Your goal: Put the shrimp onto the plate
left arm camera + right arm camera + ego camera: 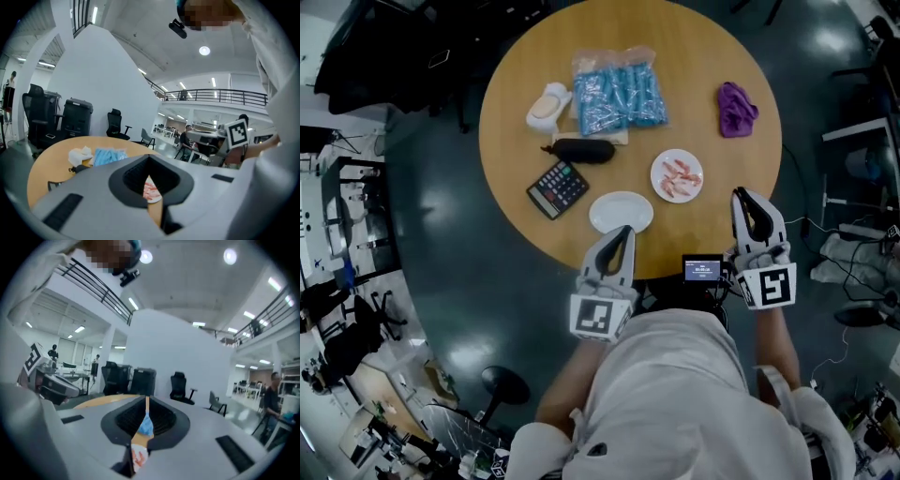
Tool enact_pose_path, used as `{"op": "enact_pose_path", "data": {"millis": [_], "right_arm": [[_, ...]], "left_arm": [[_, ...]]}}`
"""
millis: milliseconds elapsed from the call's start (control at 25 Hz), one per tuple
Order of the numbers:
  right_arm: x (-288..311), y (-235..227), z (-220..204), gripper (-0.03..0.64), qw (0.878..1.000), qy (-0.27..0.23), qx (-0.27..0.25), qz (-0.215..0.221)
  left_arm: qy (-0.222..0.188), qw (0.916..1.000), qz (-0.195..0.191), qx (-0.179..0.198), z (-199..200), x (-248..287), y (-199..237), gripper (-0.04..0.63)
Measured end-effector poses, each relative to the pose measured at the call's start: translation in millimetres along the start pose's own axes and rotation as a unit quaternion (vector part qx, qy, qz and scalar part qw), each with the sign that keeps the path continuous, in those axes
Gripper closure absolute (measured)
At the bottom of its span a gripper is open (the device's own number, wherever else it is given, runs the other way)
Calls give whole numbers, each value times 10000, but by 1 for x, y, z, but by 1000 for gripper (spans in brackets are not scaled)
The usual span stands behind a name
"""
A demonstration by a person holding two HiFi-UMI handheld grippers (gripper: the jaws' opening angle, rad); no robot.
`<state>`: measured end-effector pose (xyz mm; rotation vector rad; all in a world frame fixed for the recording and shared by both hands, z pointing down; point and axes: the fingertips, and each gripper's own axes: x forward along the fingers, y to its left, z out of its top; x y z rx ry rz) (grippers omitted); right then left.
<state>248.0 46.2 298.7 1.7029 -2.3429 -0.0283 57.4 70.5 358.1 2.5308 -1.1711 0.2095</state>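
Observation:
Pink shrimp [679,176] lie on a small white plate [659,163] on the right half of the round wooden table [694,66]. An empty white oval plate [621,212] sits near the table's front edge. My left gripper [625,230] is shut and holds nothing, its tips at the empty plate's near rim. My right gripper [739,193] is shut and holds nothing, just right of the shrimp plate at the table's edge. Through the slit of the left gripper [149,158] the shrimp [151,191] show. The right gripper [146,399] view shows the shrimp [138,458] low between its jaws.
A calculator [558,187], a black oblong object [583,150], a white bundle [547,106] and a bag of blue packets [619,89] lie on the table's left and back. A purple cloth [736,108] lies at the right. Office chairs and dark floor surround the table.

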Motion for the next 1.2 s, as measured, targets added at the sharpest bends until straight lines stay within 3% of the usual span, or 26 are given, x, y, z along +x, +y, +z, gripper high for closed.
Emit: {"op": "enact_pose_path", "data": {"millis": [120,280,360,1200], "right_arm": [[-40,-1,24,590,9977,-483,177,-440],[-60,14,-9,600,9929,-131,1046,-559],[-66,21,-14,600,9906,-75,1231,-589],[-66,23,-5,600,9905,-270,1247,-515]], "left_arm": [[-208,9996,-26,163,26,-6,-8,588],[-317,9993,-93,166,34,-12,-24,588],[-305,9991,-186,213,35,-14,-33,588],[-368,9987,-158,315,41,-17,-36,588]]}}
